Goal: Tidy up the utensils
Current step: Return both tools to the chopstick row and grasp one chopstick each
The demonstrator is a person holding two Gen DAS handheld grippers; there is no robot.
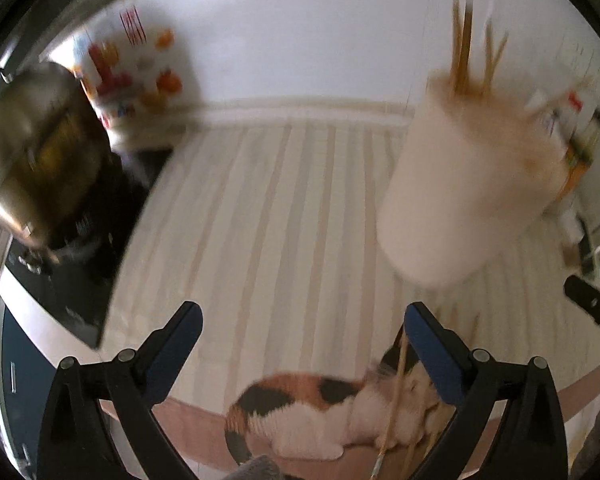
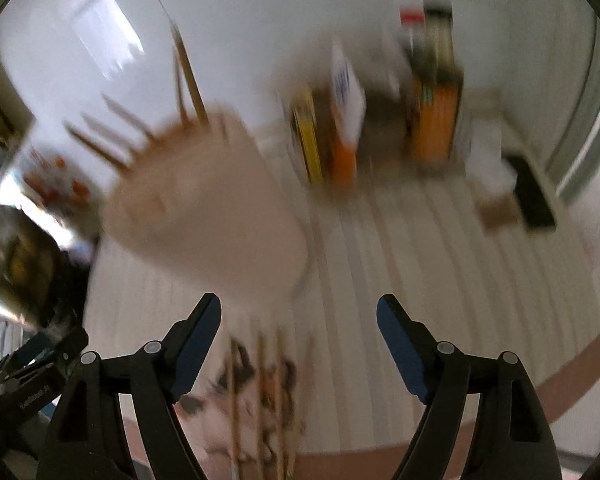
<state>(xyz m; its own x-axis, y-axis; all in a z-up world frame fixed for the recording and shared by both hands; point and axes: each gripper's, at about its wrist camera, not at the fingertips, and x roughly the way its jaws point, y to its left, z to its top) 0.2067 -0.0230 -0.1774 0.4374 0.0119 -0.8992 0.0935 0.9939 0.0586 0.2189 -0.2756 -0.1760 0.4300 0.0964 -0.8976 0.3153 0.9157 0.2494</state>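
A white utensil holder [image 1: 464, 184] with several wooden chopsticks [image 1: 466, 52] standing in it is on the striped mat, right of centre in the left wrist view; it also shows blurred at the left of the right wrist view [image 2: 204, 216]. Several loose chopsticks [image 2: 268, 400] lie on the mat over a cat picture, between and below the right gripper's fingers; they also show in the left wrist view [image 1: 396, 396]. My left gripper [image 1: 300, 340] is open and empty. My right gripper [image 2: 300, 332] is open and empty, just in front of the holder.
A metal pot [image 1: 36, 152] sits on a dark stove at the left. A patterned container [image 1: 136, 76] stands at the back left. Boxes and bottles [image 2: 380, 120] line the back wall on the right. A dark flat object [image 2: 534, 192] lies at the far right.
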